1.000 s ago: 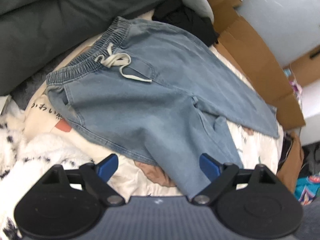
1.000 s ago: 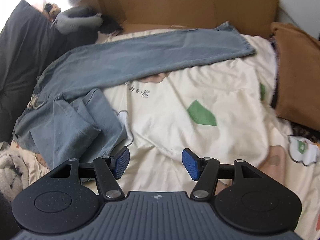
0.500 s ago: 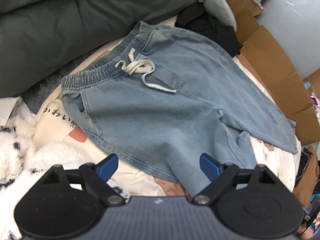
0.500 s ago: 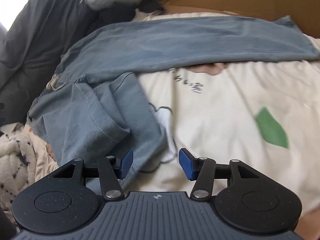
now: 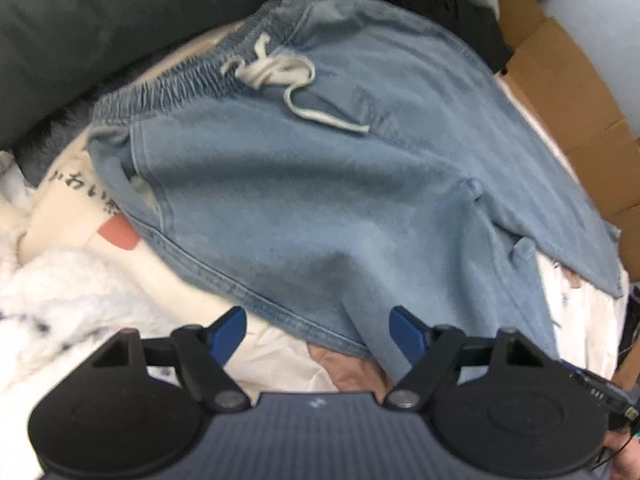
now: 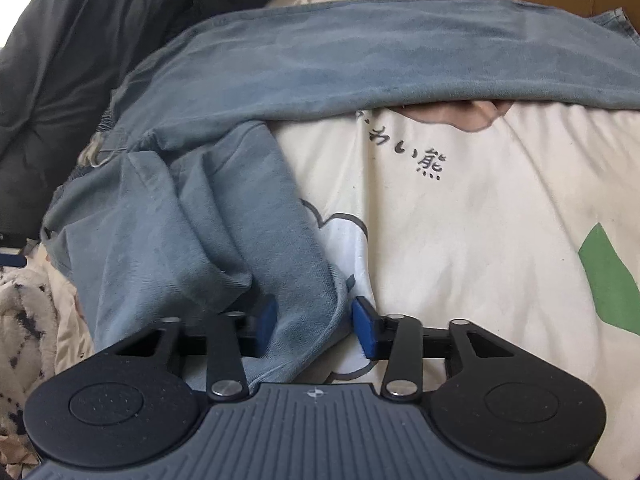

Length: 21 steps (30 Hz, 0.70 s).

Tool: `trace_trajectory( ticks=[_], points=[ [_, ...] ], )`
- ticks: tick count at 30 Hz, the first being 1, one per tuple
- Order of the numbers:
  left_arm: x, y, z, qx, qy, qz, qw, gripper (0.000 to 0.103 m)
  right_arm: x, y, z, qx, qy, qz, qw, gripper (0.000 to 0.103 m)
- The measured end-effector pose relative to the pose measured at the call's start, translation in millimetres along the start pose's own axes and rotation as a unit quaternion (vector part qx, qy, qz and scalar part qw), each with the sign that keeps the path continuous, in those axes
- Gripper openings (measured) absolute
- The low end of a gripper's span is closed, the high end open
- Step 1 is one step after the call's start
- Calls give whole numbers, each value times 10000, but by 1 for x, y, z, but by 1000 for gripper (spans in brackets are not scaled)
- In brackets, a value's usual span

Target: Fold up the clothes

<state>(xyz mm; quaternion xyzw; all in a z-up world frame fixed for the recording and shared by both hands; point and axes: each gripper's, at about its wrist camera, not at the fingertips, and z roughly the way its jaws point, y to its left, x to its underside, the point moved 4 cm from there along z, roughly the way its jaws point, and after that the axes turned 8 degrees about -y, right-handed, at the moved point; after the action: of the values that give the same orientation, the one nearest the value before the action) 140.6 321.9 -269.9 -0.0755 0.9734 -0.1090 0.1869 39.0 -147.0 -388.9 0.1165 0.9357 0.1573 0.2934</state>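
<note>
Our left gripper (image 5: 316,330) hangs spread over the near side seam of the jeans (image 5: 320,184); its jaws have just been closing a little, with the denim edge between them but neither blue pad pressing on it. Our right gripper (image 6: 316,322) straddles the crumpled leg end of the jeans (image 6: 224,232); its jaws have just been closing too, and the fold of cloth lies between the pads, though we see a gap on the right-hand side, so it is not yet pinched.

The jeans lie spread on a cream bedspread (image 6: 480,220) printed with dark characters, a white cloud shape and a green patch (image 6: 608,276). One leg stretches straight across the far side; the other is bunched near us. The elastic waistband and its white drawstring (image 5: 280,76) sit at the far end in the left wrist view. A dark grey duvet (image 5: 100,20) lies beyond the waistband, a fluffy white blanket with dark spots (image 5: 60,288) to the left, and brown cardboard (image 5: 568,92) along the right side. A black garment (image 5: 452,4) lies between the jeans and the cardboard.
</note>
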Motion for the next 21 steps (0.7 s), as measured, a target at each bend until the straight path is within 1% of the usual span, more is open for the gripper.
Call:
trace_trajectory(
  ticks=[3,5,8,11,14,15,16,17,18,19,20,21],
  points=[
    [5,1,15,-76,92,-74,9999,79,0,-4,5,70,75,28,9999,42],
    [8,1,24,-89,175,-146,9997,76,0,-7,5,26,99,113,9999,42],
    [12,2,37,-84,303,-258,9992,74,-1,-9,8,1,123,216,9997,39],
    [16,3,46,-172,335,-264,9989,74,-5,-10,12,-28,93,352,9993,33],
    [21,7,53,-246,396,-466,9978,73,-8,-9,16,-28,99,423,9991,18],
    [23,8,55,-252,407,-546,9974,73,-9,-10,16,-26,125,410,9991,9],
    [23,9,57,-265,397,-588,9971,73,-9,-9,15,-49,116,414,9991,7],
    [24,10,58,-277,386,-630,9969,72,-10,-9,13,-75,102,420,9990,6],
    [25,11,59,-280,373,-668,9967,69,-11,-8,9,-104,75,412,9991,6],
    [26,11,60,-253,360,-703,9966,62,-12,-6,3,-122,49,381,9992,5],
    [26,11,61,-223,367,-758,9962,58,-12,-4,-2,-109,39,352,9993,5],
    [26,12,62,-222,364,-814,9958,58,-12,-3,-7,-86,19,361,9993,5]
  ],
)
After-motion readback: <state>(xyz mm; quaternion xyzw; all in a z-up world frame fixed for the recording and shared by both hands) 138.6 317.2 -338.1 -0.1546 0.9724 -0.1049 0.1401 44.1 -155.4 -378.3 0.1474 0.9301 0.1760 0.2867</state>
